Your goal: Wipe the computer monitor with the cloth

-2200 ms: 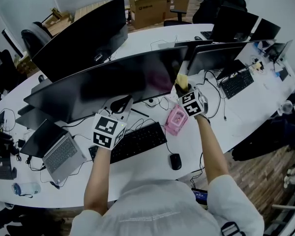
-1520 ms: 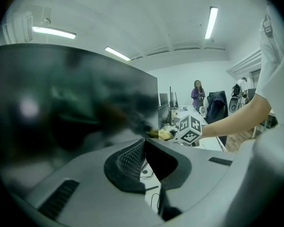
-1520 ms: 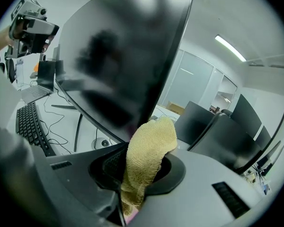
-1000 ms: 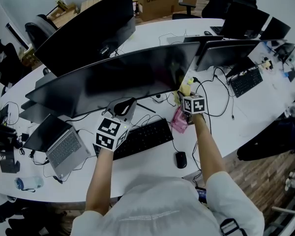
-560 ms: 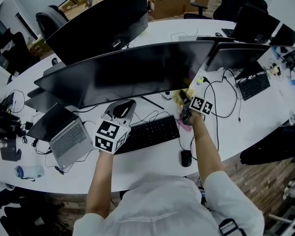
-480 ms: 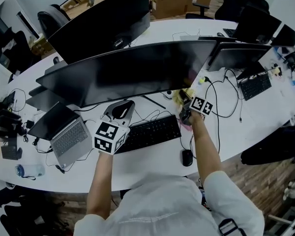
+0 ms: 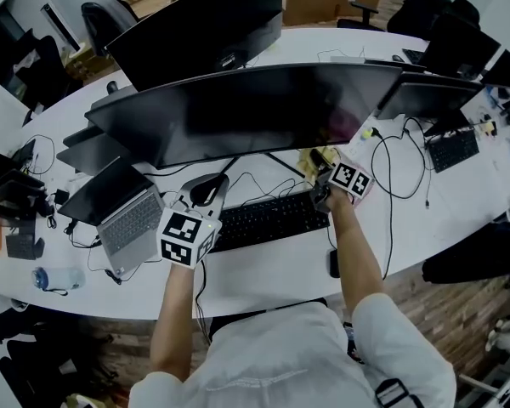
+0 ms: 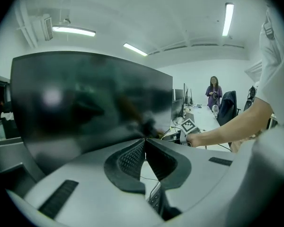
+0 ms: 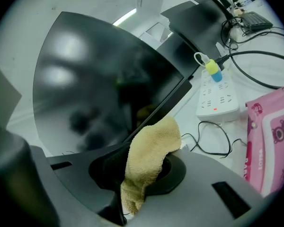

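The wide curved black monitor [image 7: 246, 109] stands across the desk, its screen dark. My right gripper [image 7: 321, 168] is shut on a yellow-tan cloth [image 7: 313, 161] just below the monitor's lower right edge. In the right gripper view the cloth [image 9: 154, 143] bulges out of the right gripper [image 9: 141, 170] and hangs down, right by the monitor's bottom edge [image 9: 161, 105]. My left gripper [image 7: 206, 190] hangs over the cables in front of the monitor's stand, shut and empty. In the left gripper view the left gripper [image 8: 145, 143] points at the monitor [image 8: 85, 103].
A black keyboard [image 7: 268, 219] lies between my arms, a laptop [image 7: 129, 219] at the left. A white power strip [image 9: 217, 96] with a yellow plug, cables and a pink tissue pack [image 9: 270, 136] lie right of the cloth. More monitors [image 7: 204, 32] stand behind.
My right gripper has carried the cloth down from the screen's right part to just under its lower edge. The left gripper has held its place. The head view has swung a little.
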`<state>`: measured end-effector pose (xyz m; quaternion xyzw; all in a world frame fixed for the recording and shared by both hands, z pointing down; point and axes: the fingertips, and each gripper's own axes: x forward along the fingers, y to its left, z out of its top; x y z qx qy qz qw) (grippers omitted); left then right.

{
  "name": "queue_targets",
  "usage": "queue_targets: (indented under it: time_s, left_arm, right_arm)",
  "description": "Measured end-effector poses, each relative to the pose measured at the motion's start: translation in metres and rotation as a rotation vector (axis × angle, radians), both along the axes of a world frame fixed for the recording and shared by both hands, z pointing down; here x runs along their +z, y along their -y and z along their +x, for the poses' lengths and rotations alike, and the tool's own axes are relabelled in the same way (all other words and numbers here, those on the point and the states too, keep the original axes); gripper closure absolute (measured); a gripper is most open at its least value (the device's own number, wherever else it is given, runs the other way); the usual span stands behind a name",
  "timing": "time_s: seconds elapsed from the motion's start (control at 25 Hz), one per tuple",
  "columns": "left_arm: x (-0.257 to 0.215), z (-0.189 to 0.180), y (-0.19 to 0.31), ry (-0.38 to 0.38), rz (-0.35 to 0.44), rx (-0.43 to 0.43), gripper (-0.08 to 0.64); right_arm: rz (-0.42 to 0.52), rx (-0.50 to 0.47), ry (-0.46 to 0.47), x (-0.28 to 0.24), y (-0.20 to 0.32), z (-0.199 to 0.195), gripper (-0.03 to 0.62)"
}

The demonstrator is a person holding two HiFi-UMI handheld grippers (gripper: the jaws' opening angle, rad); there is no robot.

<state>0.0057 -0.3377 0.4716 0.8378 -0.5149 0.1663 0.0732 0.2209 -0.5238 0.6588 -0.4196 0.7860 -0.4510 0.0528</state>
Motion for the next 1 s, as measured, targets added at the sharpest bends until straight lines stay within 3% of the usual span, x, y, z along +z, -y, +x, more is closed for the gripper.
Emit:
queue_targets:
  time_s: [0.52, 1.0]
  left_arm:
    - [0.017, -0.099, -0.018, -0.030, 0.023, -0.158, 0.541]
    - [0.046, -0.153, -0.048, -0.031, 0.004, -0.173, 0.541]
  right_arm:
    - [0.009, -0.035, -0.023, 0.003, -0.022, -0.071, 0.497]
    - [0.050, -0.063, 0.033, 0.004, -0.042, -0.142, 0.497]
